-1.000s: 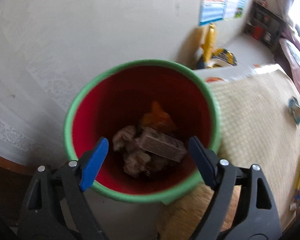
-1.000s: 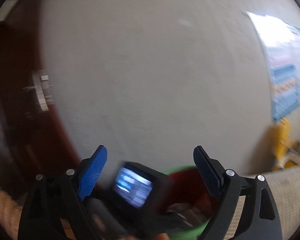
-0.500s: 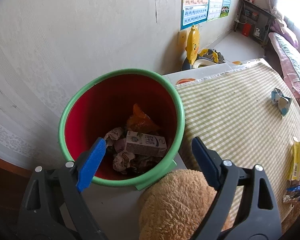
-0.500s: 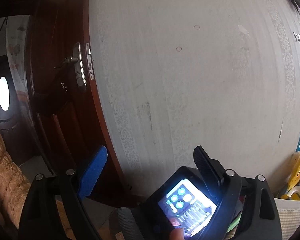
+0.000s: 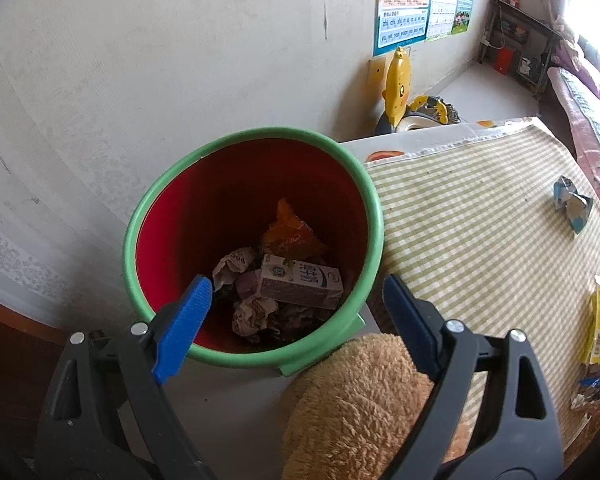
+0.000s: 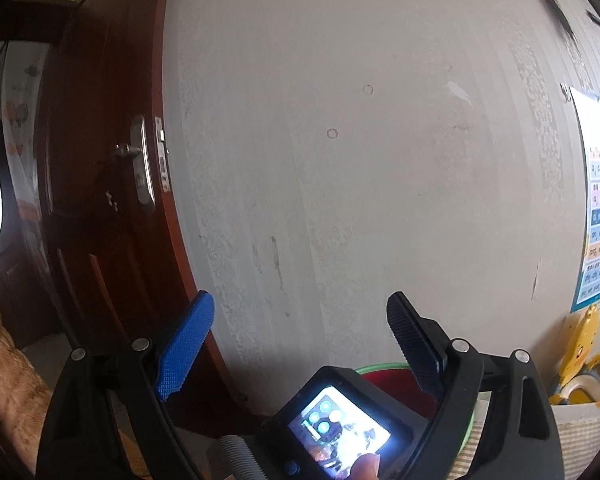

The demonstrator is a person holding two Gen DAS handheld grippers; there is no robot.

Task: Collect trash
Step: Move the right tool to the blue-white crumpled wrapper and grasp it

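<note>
Hovering your left tongs (image 5: 296,308) spread empty over the bin (image 5: 256,160); that crumpled wrapper (image 5: 571,204) near the surface's far edge looks light, pinch its middle.

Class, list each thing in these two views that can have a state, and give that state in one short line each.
left gripper: open, empty, above the bucket
right gripper: open, empty, facing the wall
bucket: upright, partly filled with trash
milk carton: lying on its side in the bucket
door: shut
camera screen: lit

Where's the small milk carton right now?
Left wrist view: the white milk carton lies inside the green-rimmed red bucket, atop crumpled paper.
</note>
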